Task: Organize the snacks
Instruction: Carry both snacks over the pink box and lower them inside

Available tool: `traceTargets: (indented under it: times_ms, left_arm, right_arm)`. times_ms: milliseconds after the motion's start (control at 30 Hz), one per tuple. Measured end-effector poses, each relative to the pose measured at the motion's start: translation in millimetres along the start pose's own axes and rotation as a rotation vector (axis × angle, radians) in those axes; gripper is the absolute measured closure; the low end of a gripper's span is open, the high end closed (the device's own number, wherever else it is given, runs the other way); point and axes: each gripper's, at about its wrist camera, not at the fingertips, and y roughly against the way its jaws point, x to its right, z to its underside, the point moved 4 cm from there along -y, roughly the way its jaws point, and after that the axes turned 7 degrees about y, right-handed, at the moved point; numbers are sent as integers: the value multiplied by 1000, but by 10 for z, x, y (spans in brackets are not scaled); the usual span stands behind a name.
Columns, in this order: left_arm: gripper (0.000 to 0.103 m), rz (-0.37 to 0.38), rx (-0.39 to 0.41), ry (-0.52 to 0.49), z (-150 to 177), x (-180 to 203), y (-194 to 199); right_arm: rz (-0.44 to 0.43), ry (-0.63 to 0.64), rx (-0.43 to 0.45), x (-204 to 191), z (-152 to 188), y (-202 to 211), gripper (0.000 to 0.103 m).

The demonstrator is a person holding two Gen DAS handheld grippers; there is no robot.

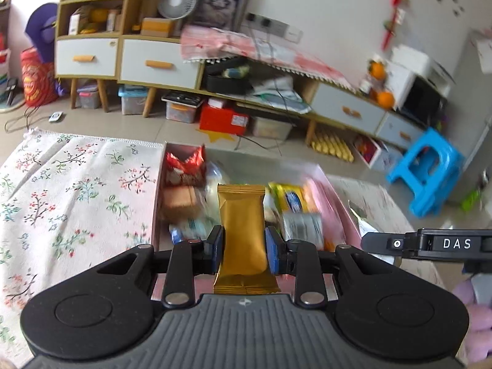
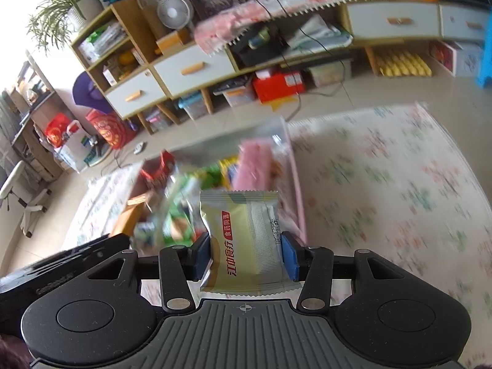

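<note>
My left gripper (image 1: 243, 247) is shut on a gold snack packet (image 1: 242, 230), held upright between its blue pads above a pink box (image 1: 341, 206) full of mixed snacks. In the right wrist view my right gripper (image 2: 246, 256) is shut on a pale yellow and white snack packet (image 2: 246, 240) with red lettering, over the same pink box (image 2: 296, 190). The box holds a red wrapper (image 1: 186, 161), a brown packet (image 1: 178, 198) and a yellow and blue packet (image 1: 290, 198). The right gripper's black body (image 1: 430, 244) shows at the right edge of the left wrist view.
The box sits on a floral cloth (image 1: 70, 190). Beyond it lies tiled floor (image 1: 172, 129), a low cabinet with white drawers (image 1: 160, 63), a red box (image 1: 223, 120) and storage bins beneath. A blue stool (image 1: 426, 169) stands at the right. A white fan (image 2: 173, 10) sits on the cabinet.
</note>
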Motion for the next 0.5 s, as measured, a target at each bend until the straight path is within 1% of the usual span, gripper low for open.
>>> traceTargets:
  times_ms: [100, 233, 333, 500]
  left_arm:
    - [77, -16, 15, 8, -49, -57, -140]
    - [77, -36, 22, -18, -92, -98, -239]
    - [77, -16, 31, -25, -139, -107, -259]
    - [77, -20, 38, -19, -151, -176, -359]
  right_arm:
    - [15, 16, 6, -62, -192, -191, 56]
    - [50, 43, 13, -90, -422, -454, 56]
    - [62, 49, -4, -97, -550, -658, 56]
    - [76, 83, -18, -194, -690, -899, 56]
